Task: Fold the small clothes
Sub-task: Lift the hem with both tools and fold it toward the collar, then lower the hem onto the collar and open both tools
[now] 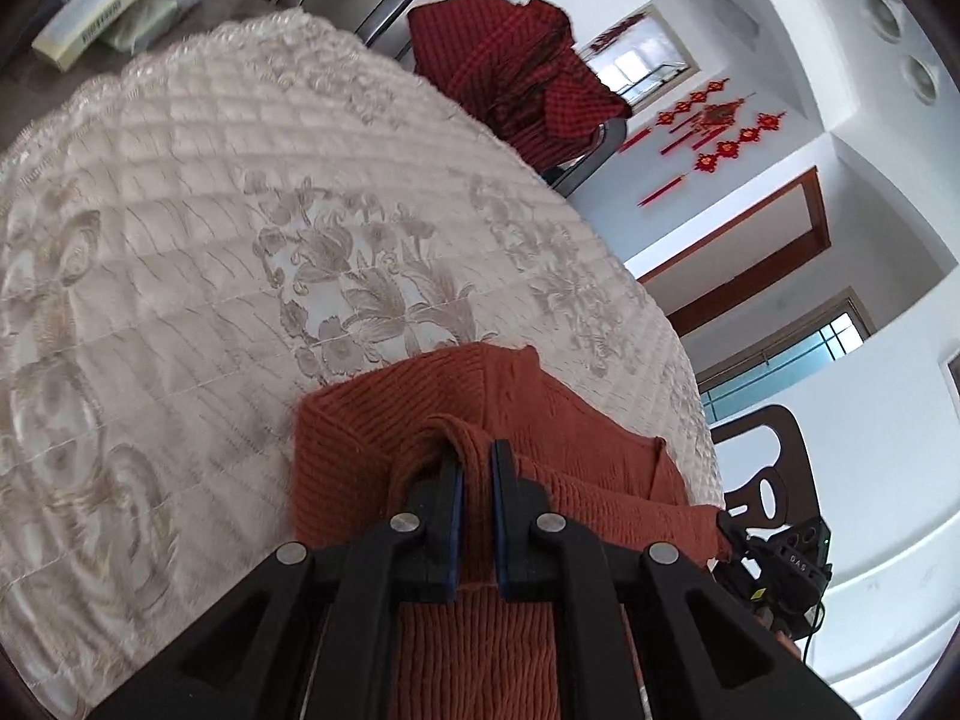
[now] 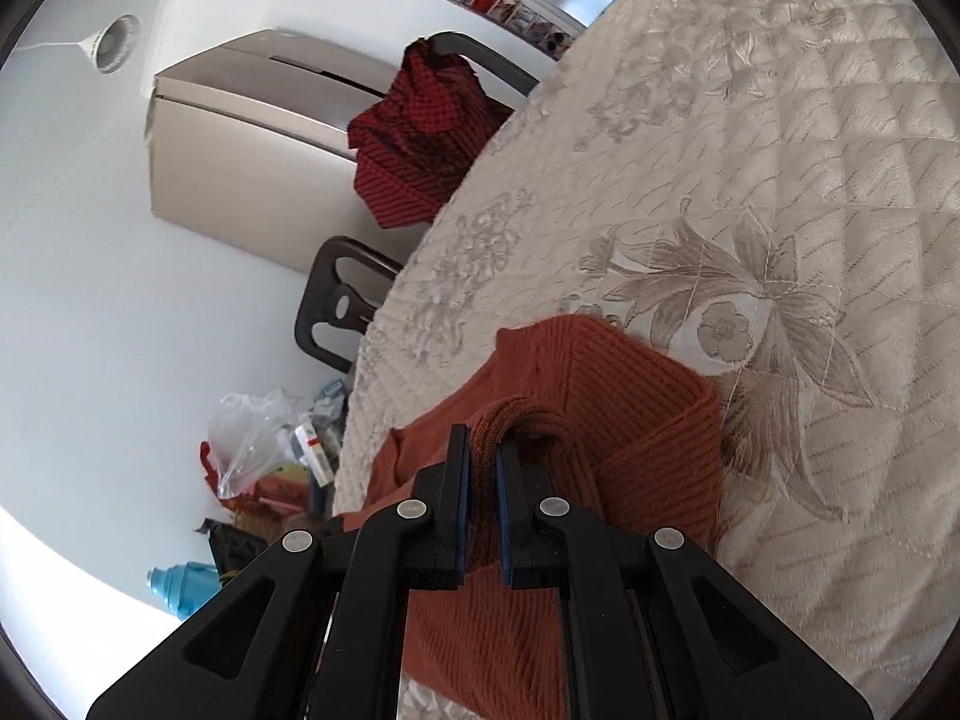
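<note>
The left gripper (image 1: 475, 468) is clamped on a bunched fold of the rust-orange knit sweater (image 1: 372, 450); its blue-edged pads stand nearly together with the ribbed cloth pinched between them. The right gripper (image 2: 482, 456) grips the same sweater (image 2: 630, 396) in the same way, jaws almost closed on a rolled edge of the knit.

The sweater lies on the table, which is covered by a cream quilted cloth (image 1: 180, 192) with embroidered flowers. It sits at the table's near edge, partly doubled over, with one folded layer standing up ahead of the fingers and the rest of the cloth running back under both grippers.

A dark red checked garment (image 1: 510, 72) hangs over a chair back (image 1: 591, 162) beyond the far edge of the table. At the far left corner of the table lie a book (image 1: 102, 6) and some packets. On the floor beside the table sit a plastic bag (image 2: 258, 438) of oddments and a blue bottle (image 2: 180, 588).
</note>
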